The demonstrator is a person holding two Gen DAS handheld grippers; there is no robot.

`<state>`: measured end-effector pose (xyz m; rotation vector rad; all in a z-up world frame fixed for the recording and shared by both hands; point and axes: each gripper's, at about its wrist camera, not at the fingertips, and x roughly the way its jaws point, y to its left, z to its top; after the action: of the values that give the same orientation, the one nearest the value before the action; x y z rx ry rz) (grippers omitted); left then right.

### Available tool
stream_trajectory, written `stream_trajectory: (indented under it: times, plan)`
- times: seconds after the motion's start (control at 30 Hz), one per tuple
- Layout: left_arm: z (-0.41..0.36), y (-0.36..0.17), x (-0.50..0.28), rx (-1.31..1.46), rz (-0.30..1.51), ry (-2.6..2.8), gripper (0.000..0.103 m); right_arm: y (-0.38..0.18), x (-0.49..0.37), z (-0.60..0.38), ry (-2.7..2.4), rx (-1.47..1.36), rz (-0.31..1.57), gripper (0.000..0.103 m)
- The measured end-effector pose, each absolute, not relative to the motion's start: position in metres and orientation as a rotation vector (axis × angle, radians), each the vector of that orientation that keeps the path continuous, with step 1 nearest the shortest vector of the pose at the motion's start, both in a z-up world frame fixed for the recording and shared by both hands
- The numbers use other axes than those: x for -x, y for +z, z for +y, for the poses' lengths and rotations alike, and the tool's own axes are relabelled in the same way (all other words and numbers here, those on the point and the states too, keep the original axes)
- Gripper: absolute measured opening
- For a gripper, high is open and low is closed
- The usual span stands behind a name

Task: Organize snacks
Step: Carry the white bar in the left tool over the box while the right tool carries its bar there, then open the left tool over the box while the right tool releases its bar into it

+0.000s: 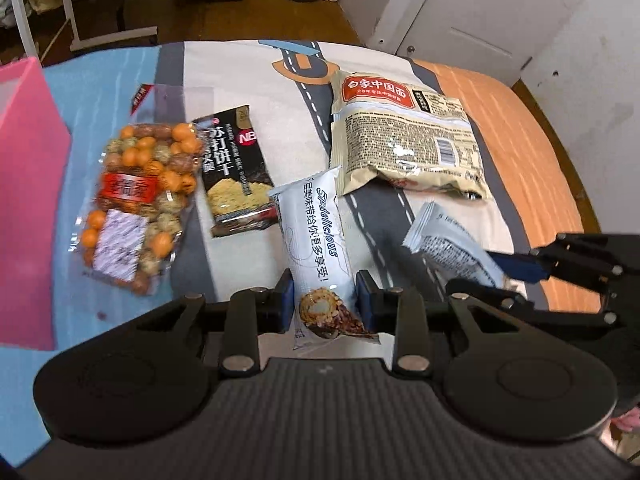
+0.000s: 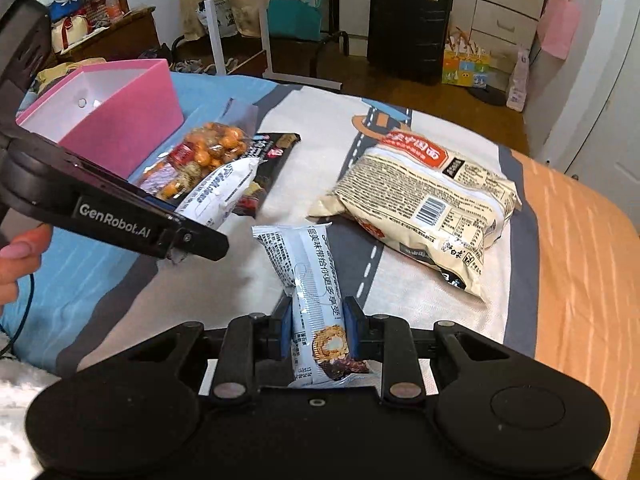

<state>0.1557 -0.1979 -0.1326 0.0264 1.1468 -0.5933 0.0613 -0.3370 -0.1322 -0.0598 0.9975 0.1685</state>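
My left gripper is shut on a white wafer snack pack and holds it above the bed. My right gripper is shut on a second white wafer snack pack; it also shows in the left wrist view. A clear bag of orange and brown nut balls, a black soda cracker pack and a beige noodle bag lie on the bed. A pink box stands at the left, open at the top.
The bed has a road-print sheet with an orange part at the right. Beyond the bed are a black suitcase, a white stand, bags and a wooden floor. A hand holds the left gripper.
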Motion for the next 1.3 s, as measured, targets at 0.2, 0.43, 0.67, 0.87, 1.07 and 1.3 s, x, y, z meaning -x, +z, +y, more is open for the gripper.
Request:
stream_trajectory:
  times: [0.2, 0.43, 0.67, 0.87, 1.07, 1.3]
  plan:
    - [-0.175, -0.116, -0.139, -0.033, 1.146, -0.617, 0.031, -0.106, -0.050, -0.324, 0.184, 0.058, 0.969, 0.030]
    - [-0.139, -0.081, -0.114, -0.011, 1.128, -0.638, 0.031, -0.066, -0.032, -0.299, 0.246, 0.041, 0.881, 0.030]
    - [-0.094, -0.050, -0.097, -0.034, 1.089, -0.605, 0.031, -0.042, -0.026, -0.256, 0.299, 0.096, 0.848, 0.030]
    - [-0.045, -0.035, -0.095, -0.028, 1.030, -0.539, 0.031, -0.029, -0.039, -0.214, 0.381, 0.094, 0.826, 0.030]
    - [0.007, -0.031, -0.112, 0.012, 0.990, -0.435, 0.031, -0.023, -0.072, -0.165, 0.464, 0.076, 0.806, 0.030]
    - [0.056, -0.035, -0.150, 0.067, 0.962, -0.330, 0.031, -0.033, -0.136, -0.114, 0.497, 0.057, 0.850, 0.030]
